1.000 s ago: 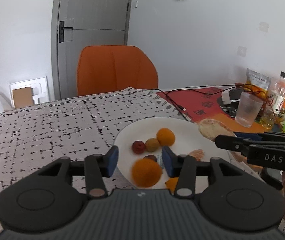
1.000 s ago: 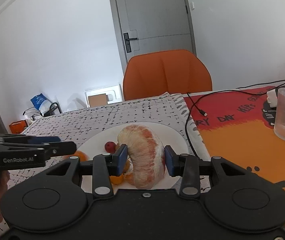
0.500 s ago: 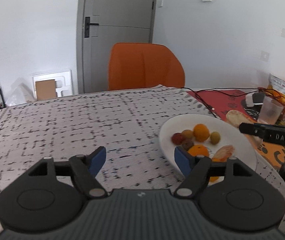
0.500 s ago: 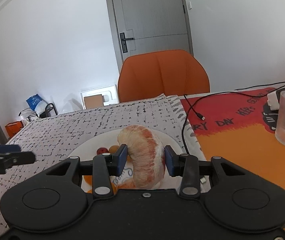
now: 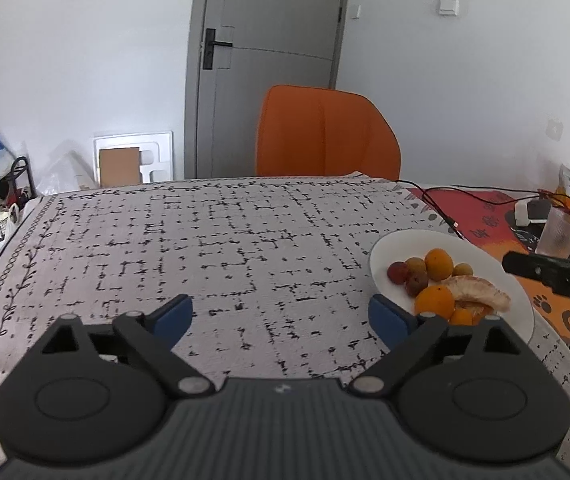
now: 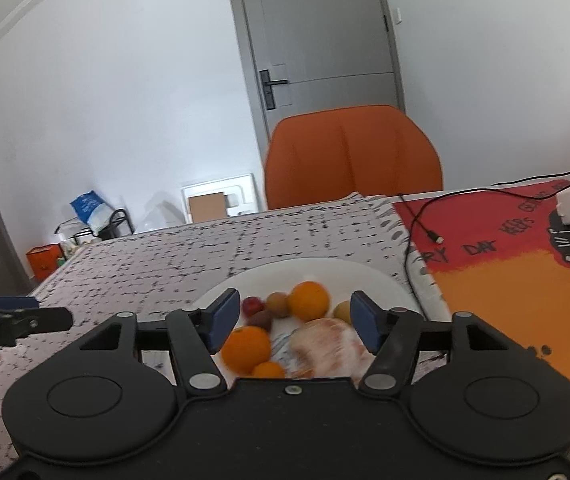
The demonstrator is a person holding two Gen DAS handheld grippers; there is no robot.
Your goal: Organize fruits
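Opening over the plate, the right gripper has its fingers clear of the peeled pomelo piece lying among oranges. Left gripper spreads wide, empty, above the patterned bench; orange chair beyond.

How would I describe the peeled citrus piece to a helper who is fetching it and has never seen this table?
Find the white plate at the edge of the black-and-white patterned cloth, next to the red and orange mat. Fruit is piled on it. The peeled citrus piece lies at the near side: pale, pinkish, skinless and largest, while its neighbours are small and round.
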